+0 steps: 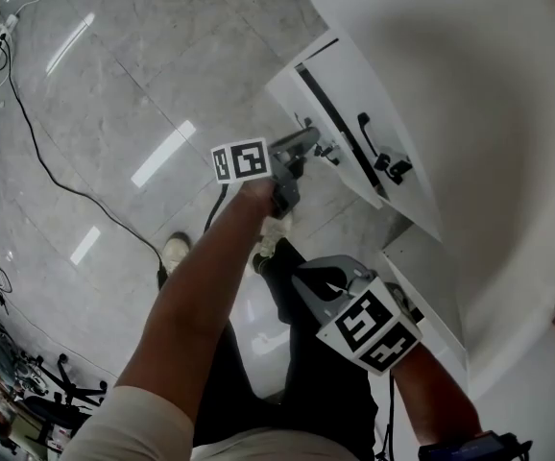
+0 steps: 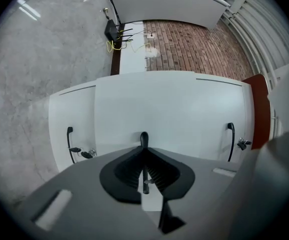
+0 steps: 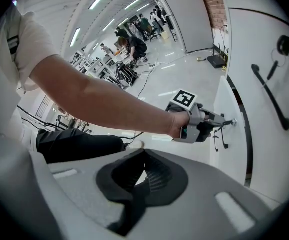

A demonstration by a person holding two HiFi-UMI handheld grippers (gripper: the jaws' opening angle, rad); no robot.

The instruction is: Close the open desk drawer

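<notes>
The white desk (image 1: 450,84) has several drawer fronts with black handles. In the left gripper view the middle drawer front (image 2: 169,109) stands nearer than its two neighbours. Its thin black handle (image 2: 143,138) runs down between the jaws of my left gripper (image 2: 144,156), which is shut on it. From the head view, that left gripper (image 1: 331,151) reaches level to the narrow drawer front (image 1: 292,89). The right gripper view shows the left gripper (image 3: 227,121) with its tip at the same front (image 3: 227,101). My right gripper (image 1: 316,275) hangs lower, pointing down, shut on nothing (image 3: 143,156).
A neighbouring drawer front carries a black handle (image 1: 367,134) and keys (image 1: 395,168). Black cables (image 1: 57,181) cross the glossy marble floor. My shoe (image 1: 175,250) stands below the left arm. A brick wall (image 2: 194,44) and a router (image 2: 112,31) lie behind the desk. People and clutter (image 3: 132,46) fill the far room.
</notes>
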